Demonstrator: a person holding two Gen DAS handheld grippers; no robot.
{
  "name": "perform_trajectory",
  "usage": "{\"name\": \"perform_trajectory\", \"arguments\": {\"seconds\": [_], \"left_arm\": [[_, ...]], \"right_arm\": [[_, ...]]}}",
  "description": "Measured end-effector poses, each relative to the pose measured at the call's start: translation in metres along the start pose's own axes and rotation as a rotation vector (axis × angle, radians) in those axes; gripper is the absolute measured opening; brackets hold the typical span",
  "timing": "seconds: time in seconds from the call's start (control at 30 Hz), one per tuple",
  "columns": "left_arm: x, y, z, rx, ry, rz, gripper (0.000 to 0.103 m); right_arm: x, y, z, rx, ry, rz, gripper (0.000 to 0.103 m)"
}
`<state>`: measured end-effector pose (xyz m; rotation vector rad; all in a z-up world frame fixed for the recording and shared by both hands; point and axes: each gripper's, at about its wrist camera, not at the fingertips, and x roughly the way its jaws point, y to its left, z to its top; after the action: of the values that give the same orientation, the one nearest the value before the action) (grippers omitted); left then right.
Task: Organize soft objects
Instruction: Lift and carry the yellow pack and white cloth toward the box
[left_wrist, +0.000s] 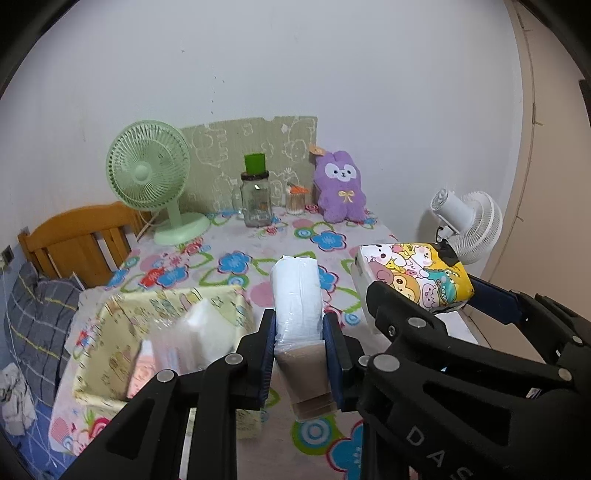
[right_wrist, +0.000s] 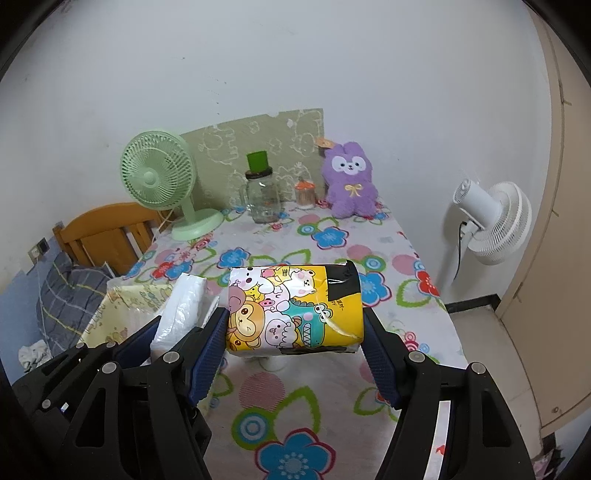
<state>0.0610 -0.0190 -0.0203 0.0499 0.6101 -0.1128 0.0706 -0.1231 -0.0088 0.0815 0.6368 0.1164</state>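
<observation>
The left gripper (left_wrist: 299, 343), low in the frame's centre, pinches a slim white-and-brown plastic-wrapped tissue pack (left_wrist: 297, 295) between its blue pads. The right gripper (right_wrist: 295, 332) clamps a yellow cartoon-printed tissue pack (right_wrist: 291, 310) at mid-frame, above the flower-patterned tablecloth (right_wrist: 332, 236). A pale yellow fabric basket (left_wrist: 114, 325) sits lower left with packs inside. A purple plush rabbit (left_wrist: 341, 188) leans by the wall, upper centre.
</observation>
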Motion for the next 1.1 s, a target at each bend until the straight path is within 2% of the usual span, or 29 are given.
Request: {"name": "perform_trajectory", "arguments": {"seconds": [0.4, 1.1], "left_arm": [[-0.007, 0.035, 0.011, -0.001, -0.027, 0.010, 0.024], [0.010, 0.124, 0.001, -0.054, -0.001, 0.067, 0.024]], "right_arm": [[0.001, 0.036, 0.016, -0.021, -0.025, 0.026, 0.072], [0.044, 0.121, 0.017, -0.077, 0.008, 0.096, 0.072]]}}
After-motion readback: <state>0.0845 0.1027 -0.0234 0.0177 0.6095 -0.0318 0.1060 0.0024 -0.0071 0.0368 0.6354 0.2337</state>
